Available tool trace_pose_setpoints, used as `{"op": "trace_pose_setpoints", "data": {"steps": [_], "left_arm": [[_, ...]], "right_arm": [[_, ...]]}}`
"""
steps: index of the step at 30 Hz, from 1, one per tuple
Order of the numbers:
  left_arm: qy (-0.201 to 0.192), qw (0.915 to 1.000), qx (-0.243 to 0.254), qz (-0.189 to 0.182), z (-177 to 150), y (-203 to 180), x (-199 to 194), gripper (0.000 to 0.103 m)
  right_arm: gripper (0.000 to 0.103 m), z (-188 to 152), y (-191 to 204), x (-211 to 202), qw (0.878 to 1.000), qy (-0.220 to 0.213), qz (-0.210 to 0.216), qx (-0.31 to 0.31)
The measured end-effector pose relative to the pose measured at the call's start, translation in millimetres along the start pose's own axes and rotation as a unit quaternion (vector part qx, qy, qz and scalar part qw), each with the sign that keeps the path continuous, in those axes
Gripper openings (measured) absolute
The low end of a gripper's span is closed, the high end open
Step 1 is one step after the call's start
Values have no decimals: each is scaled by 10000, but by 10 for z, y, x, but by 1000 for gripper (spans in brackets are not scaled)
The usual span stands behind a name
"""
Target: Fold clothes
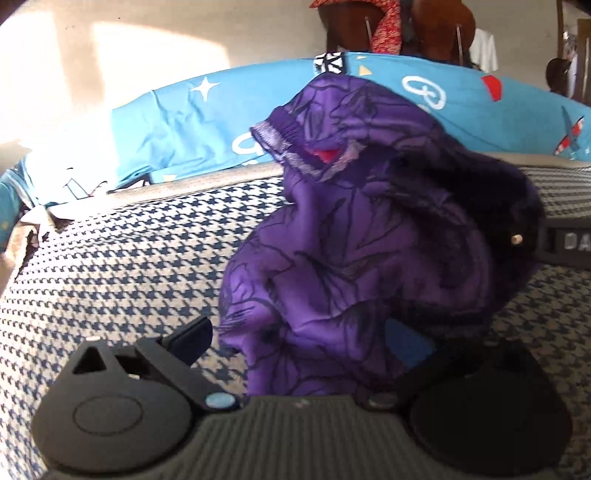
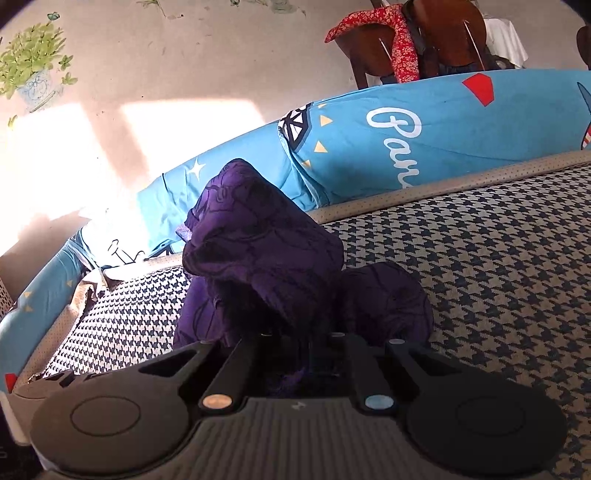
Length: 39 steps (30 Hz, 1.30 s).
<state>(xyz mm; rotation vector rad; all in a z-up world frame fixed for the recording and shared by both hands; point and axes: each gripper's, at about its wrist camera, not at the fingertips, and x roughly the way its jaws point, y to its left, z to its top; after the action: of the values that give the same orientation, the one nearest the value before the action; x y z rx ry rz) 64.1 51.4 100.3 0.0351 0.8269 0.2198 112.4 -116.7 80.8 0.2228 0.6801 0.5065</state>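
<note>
The purple garment (image 1: 347, 236) is lifted in a bunch above the houndstooth mattress (image 1: 110, 266), its lower folds hanging down toward the surface. It looks thin and very soft, with dark line print, and it falls into loose wrinkles, so I judge it light, without any stiffness, and perhaps a little slippery. A gathered elastic band (image 1: 284, 136) with a pale stitched edge shows near the top; this firm hem seems the best place to take hold, at its two ends, so the cloth can hang flat.

The right gripper (image 2: 295, 350) has its jaws closed narrow, and the cloth is pinched between them. The left gripper (image 1: 299, 354) stands wide open, one finger (image 1: 192, 338) clear on the left while the cloth hides the other, and it grips nothing.

I count one garment to fold, two grippers, one blue printed quilt (image 2: 424, 140) along the mattress edge, and one red cloth (image 2: 399, 40) over a wooden chair (image 2: 450, 26) behind.
</note>
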Motion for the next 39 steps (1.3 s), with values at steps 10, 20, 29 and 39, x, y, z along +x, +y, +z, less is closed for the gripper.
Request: {"op": "trace_pose_setpoints", "data": {"steps": [10, 20, 29, 39], "left_arm": [[144, 9995, -264, -25, -13, 119, 83, 103], [182, 9990, -410, 5, 2, 180, 127, 103], [171, 9972, -644, 342, 39, 324, 148, 103], [402, 9727, -1676, 1554, 98, 904, 250, 102]], "right_arm": [[8, 3, -7, -14, 10000, -2, -2, 7], [8, 8, -7, -12, 10000, -50, -1, 25], [8, 7, -17, -45, 9998, -173, -81, 64], [8, 141, -134, -270, 9959, -804, -238, 346]]}}
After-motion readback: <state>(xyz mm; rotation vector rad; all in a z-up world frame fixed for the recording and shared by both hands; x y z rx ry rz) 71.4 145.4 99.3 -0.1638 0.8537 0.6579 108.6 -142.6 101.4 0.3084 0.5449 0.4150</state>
